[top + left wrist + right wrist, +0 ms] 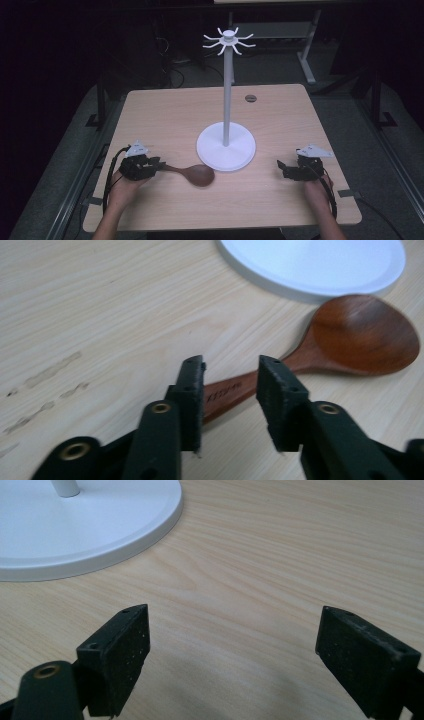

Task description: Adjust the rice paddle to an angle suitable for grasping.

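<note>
The left tool (231, 375) sits low over the tabletop (100, 315), and its two black jaws stand on either side of the spoon (350, 337) handle. There is a small gap between the pads and the wood, so the left tool is not squeezing yet; it is loose around the handle.

The spoon lies flat on the tabletop. Its thin handle end is closest to the left tool, right between the jaws. From there the spoon runs straight away from the tool, and its round bowl is at the far end, just beside the white stand (310, 262) base. In the high view the spoon (192, 173) points from the left tool (159, 164) toward the middle of the tabletop.

The right tool (232, 645) is wide open with nothing in it. In the high view it (281, 166) rests well apart from the spoon, on the other side of the stand (226, 145).

So the left tool is the near one, and I think it only needs to close on the handle.
</note>
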### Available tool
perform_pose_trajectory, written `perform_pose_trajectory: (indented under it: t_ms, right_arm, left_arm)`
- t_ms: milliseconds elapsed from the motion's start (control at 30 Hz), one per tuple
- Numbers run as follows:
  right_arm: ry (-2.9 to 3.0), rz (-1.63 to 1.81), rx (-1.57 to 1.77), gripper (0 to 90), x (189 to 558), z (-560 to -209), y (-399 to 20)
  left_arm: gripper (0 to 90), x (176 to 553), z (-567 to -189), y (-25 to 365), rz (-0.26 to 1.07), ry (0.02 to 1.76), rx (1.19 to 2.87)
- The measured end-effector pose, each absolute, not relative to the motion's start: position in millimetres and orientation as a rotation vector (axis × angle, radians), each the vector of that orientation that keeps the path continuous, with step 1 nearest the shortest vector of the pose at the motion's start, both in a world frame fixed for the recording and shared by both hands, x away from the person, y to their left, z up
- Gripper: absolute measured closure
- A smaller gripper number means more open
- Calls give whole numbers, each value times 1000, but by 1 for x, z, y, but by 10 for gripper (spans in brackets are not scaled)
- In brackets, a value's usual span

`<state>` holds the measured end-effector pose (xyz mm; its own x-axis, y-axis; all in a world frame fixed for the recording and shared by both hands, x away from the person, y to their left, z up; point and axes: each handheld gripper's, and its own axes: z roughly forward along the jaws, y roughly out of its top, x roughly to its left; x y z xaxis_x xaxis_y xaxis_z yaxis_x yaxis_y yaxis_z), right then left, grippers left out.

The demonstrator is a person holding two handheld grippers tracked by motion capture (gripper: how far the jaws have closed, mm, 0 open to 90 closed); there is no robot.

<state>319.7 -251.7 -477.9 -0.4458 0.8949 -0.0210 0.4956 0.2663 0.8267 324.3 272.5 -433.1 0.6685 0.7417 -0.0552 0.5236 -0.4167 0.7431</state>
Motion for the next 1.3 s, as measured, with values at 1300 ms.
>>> perform_pose_trajectory:
  t_ms: [1300]
  right_arm:
    - [2045,1067,1259,137,320,-478,-252]
  left_arm:
    - [896,366,-456,172,183,913,2214]
